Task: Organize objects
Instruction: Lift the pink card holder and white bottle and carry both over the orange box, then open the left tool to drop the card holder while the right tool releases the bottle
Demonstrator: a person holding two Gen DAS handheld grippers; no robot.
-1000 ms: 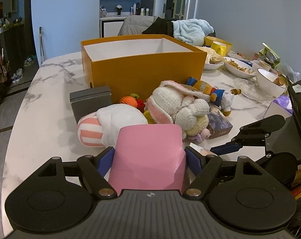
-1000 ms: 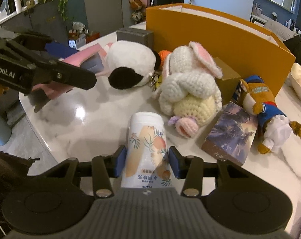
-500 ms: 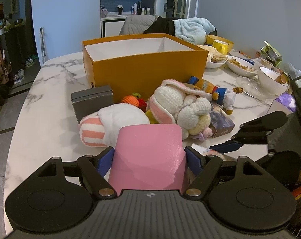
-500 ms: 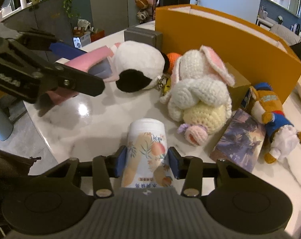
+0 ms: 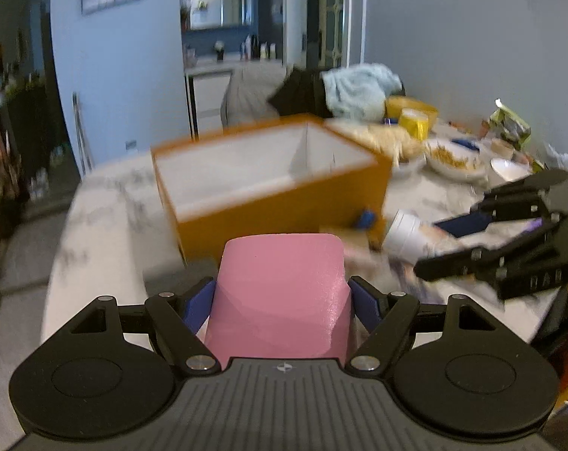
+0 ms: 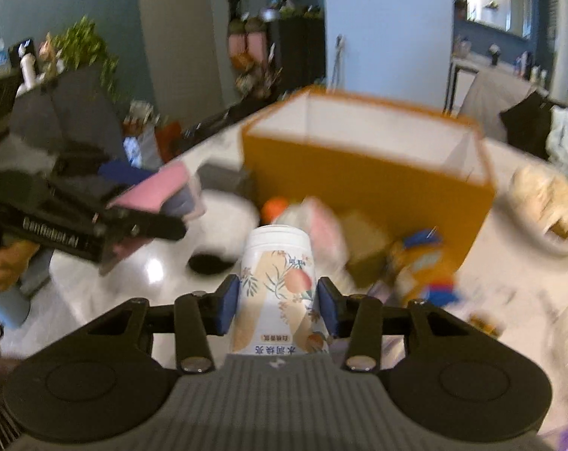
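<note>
Pink object (image 5: pixel 282 297): clamped between the jaws of the left gripper (image 5: pixel 283 302), blue pads pressed on both its sides; held above the bench (image 5: pixel 96 225).
Floral bottle (image 6: pixel 278 285): gripped at mid-body by the closed jaws of the right gripper (image 6: pixel 278 306), white cap pointing to 12 o'clock toward the box.
Orange box (image 5: pixel 269 184): open-topped with a pale interior, at 12 o'clock of both grippers, standing on the bench.
Plush toys (image 6: pixel 321 233): blurred heap between the bottle and the near box wall, at 12 to 1 o'clock in the right wrist view.
Grey box (image 6: pixel 224 180): at 11 o'clock, just beside the orange box's left corner.
Bowls (image 5: pixel 453 158): at 2 o'clock in the left wrist view, beyond the orange box.
</note>
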